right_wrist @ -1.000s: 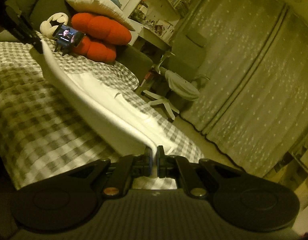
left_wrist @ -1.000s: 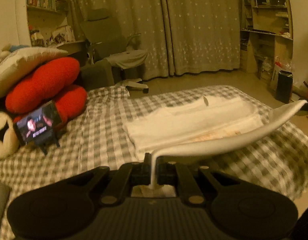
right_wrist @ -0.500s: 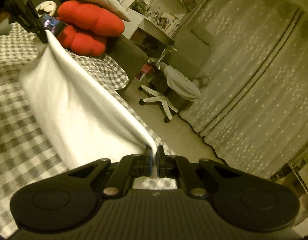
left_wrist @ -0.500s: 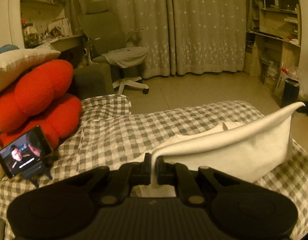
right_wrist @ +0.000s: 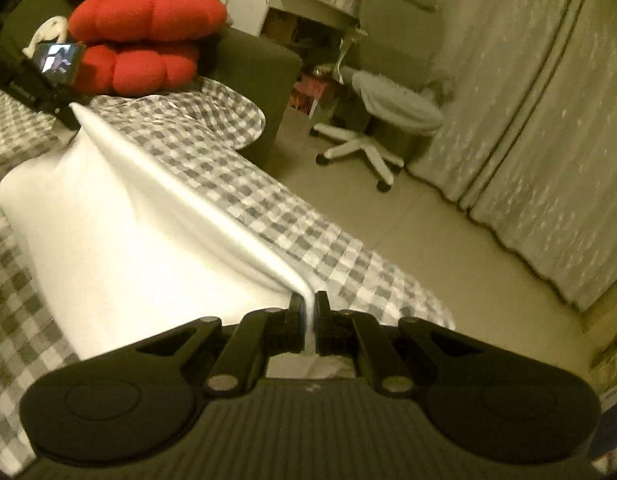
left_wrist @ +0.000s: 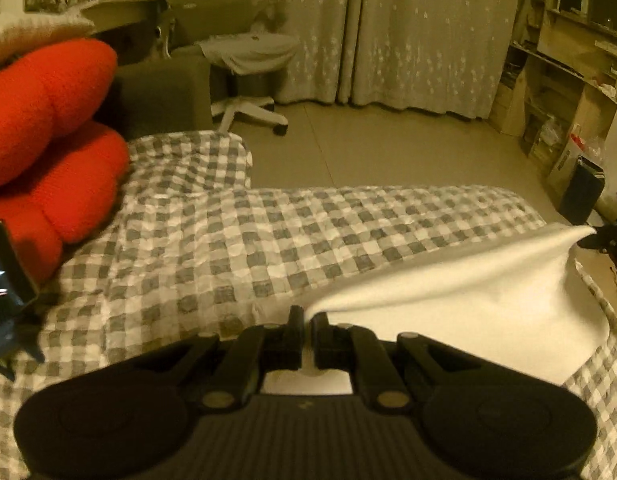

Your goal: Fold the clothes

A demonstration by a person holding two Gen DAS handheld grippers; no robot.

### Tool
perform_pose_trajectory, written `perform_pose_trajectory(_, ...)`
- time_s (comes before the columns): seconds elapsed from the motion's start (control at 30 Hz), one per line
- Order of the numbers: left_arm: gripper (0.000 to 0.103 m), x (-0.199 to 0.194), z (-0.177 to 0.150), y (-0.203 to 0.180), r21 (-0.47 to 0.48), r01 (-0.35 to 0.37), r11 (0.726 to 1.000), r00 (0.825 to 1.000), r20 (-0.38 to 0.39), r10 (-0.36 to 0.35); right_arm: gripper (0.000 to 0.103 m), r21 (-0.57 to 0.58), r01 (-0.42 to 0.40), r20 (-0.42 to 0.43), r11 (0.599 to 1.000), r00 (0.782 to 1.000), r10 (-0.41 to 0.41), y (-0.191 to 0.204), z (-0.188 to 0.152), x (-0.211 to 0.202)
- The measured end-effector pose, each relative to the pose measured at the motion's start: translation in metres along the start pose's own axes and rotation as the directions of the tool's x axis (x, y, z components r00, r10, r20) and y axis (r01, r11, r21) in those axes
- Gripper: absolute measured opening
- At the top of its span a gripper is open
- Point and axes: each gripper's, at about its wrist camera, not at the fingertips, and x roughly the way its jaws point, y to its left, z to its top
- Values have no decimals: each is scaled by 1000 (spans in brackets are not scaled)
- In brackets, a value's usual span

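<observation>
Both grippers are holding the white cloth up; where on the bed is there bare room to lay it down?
The checked sheet is bare between the red cushions and the white cloth, out to the edge facing the chair. It is crowded at the cushion end, where a phone on a stand sits against the cushions. The left gripper and right gripper both pinch the cloth.

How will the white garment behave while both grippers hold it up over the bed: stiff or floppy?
Probably floppy: the white garment sags in a curve between the left gripper and the right gripper. It seems light, since thin pinches at two corners carry it. If one released, it would likely drop onto the checkered bedspread.
</observation>
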Motion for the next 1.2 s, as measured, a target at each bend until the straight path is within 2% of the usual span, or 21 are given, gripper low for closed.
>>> perform_pose_trajectory(0.13, 6, 17, 4, 15, -36, 67, 997, 997, -26, -68, 4, 51, -30, -36, 998, 999, 32, -10, 2, 19)
perform_pose_trajectory(0.23, 14, 26, 5, 29, -88, 110, 990, 993, -35, -113, 6, 107, -52, -42, 993, 997, 57, -18, 2, 28)
perform_pose_trajectory(0.3, 24, 29, 4, 38, -124, 139, 983, 989, -28, -143, 8, 158, -71, -39, 985, 996, 79, -24, 0, 33)
perform_pose_trajectory(0.37, 29, 31, 3, 43, -147, 159, 976, 986, -18, -163, 9, 208, -90, -36, 974, 994, 100, -30, -2, 37)
perform_pose_trajectory(0.47, 30, 37, 1, 49, -184, 187, 965, 981, -12, -193, 10, 283, -118, -28, 952, 991, 131, -39, -4, 45)
perform_pose_trajectory(0.57, 30, 43, 1, 57, -221, 219, 950, 975, 4, -224, 15, 356, -145, -18, 923, 987, 161, -48, -7, 52)
perform_pose_trajectory(0.7, 40, 50, -3, 70, -281, 254, 926, 965, 15, -260, 20, 429, -171, 6, 887, 982, 187, -59, -10, 53)
perform_pose_trajectory(0.77, 43, 52, -4, 73, -286, 267, 920, 962, 19, -273, 28, 464, -184, 18, 866, 980, 198, -64, -11, 54)
perform_pose_trajectory(0.8, 47, 52, -5, 74, -289, 270, 919, 961, 21, -276, 39, 482, -190, 25, 856, 979, 204, -66, -12, 54)
perform_pose_trajectory(0.83, 50, 53, -6, 75, -295, 267, 917, 961, 16, -275, 41, 498, -196, 31, 844, 977, 209, -69, -12, 55)
perform_pose_trajectory(0.9, 62, 56, -6, 78, -299, 254, 920, 964, 4, -265, 41, 532, -209, 45, 821, 975, 219, -74, -14, 55)
perform_pose_trajectory(1.2, 66, 56, -5, 84, -329, 272, 904, 960, 32, -277, 41, 660, -256, 103, 706, 962, 253, -94, -19, 59)
